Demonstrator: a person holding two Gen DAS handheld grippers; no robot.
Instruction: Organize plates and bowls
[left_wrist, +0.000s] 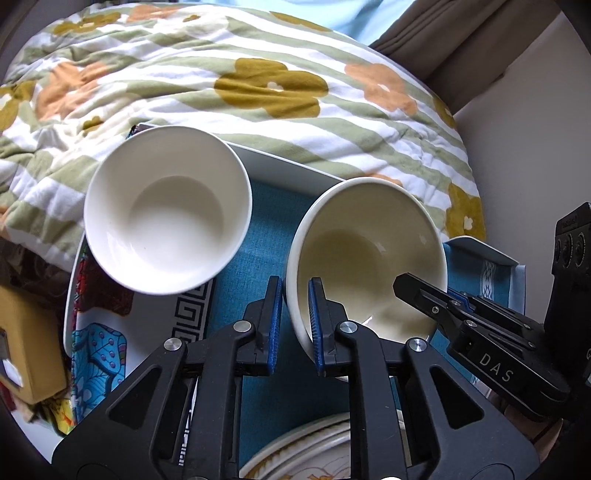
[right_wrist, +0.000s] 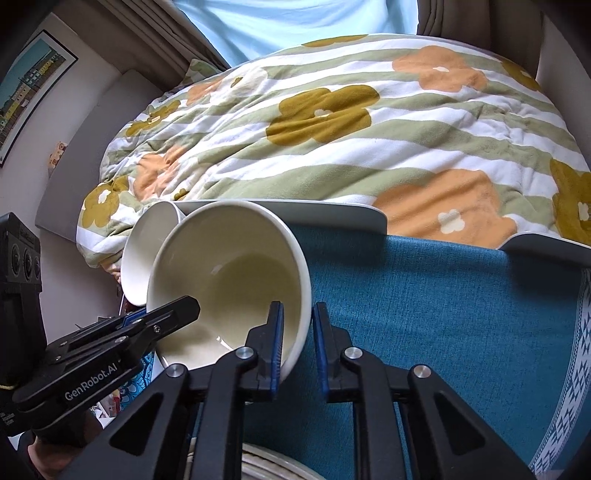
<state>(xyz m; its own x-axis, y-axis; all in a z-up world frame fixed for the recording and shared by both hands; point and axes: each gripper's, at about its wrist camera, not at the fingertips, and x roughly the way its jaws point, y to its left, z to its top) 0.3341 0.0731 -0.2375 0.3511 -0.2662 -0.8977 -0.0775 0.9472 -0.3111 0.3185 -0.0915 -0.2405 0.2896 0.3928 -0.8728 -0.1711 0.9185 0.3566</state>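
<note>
A cream bowl (left_wrist: 365, 254) is gripped by both grippers at once. The left gripper (left_wrist: 295, 314) is clenched on its near-left rim, one blue pad inside the wall and one outside; the right gripper (right_wrist: 297, 345) is clamped on the opposite rim in the same way. The bowl is tilted, its mouth turned toward the cameras, and it appears to be raised off the blue cloth (right_wrist: 443, 314) – though actual clearance cannot be told from either view.

A second, whiter bowl (left_wrist: 168, 210) is seen to the left, resting on a patterned plate (left_wrist: 96, 347) whose coloured design shows beneath it. The two bowls stand apart in the left wrist view; in the right wrist view the white one (right_wrist: 147, 251) is partly hidden behind the cream one. At the bottom edge a stack of plates with a yellow-trimmed rim (left_wrist: 306, 450) is partly visible under the gripper frames. The cloth lies in a white tray (left_wrist: 288, 166), behind which a flowered quilt (left_wrist: 221, 85) is spread.

The task is judged to be at an early or middle stage – the bowls are not yet nested, and the patterned plate has not been joined to the stack. What seems left is for the cream bowl to be set with the white one, and for the plates to be gathered.
</note>
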